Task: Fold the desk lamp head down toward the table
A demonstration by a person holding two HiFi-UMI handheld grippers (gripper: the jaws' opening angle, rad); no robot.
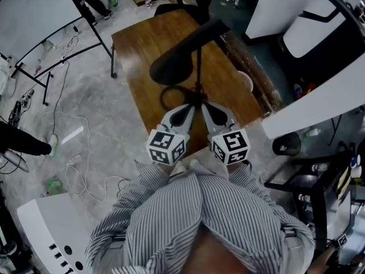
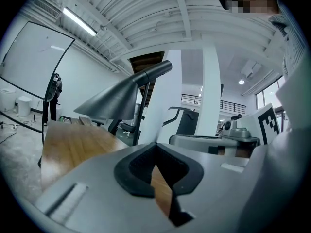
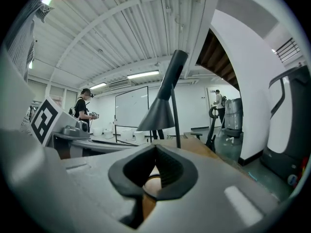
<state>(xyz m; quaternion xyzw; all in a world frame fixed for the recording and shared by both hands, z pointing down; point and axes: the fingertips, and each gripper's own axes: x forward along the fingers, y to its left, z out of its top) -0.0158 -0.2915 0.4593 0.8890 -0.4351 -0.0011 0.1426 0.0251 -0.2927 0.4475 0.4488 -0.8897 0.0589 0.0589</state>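
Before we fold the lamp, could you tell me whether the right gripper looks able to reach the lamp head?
Probably yes: the right gripper sits near the pole, with the lamp head above it and nothing between. Its fingers are shut, so they must open to grasp.

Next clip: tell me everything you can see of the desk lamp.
The desk lamp is dark and matt, metal by its look: a cone shade tilted on a thin upright stem over a ring-like foot. Its head is up, not yet folded down. It stands on the wooden table. The shut left gripper and right gripper lie by its foot; contact cannot be told.
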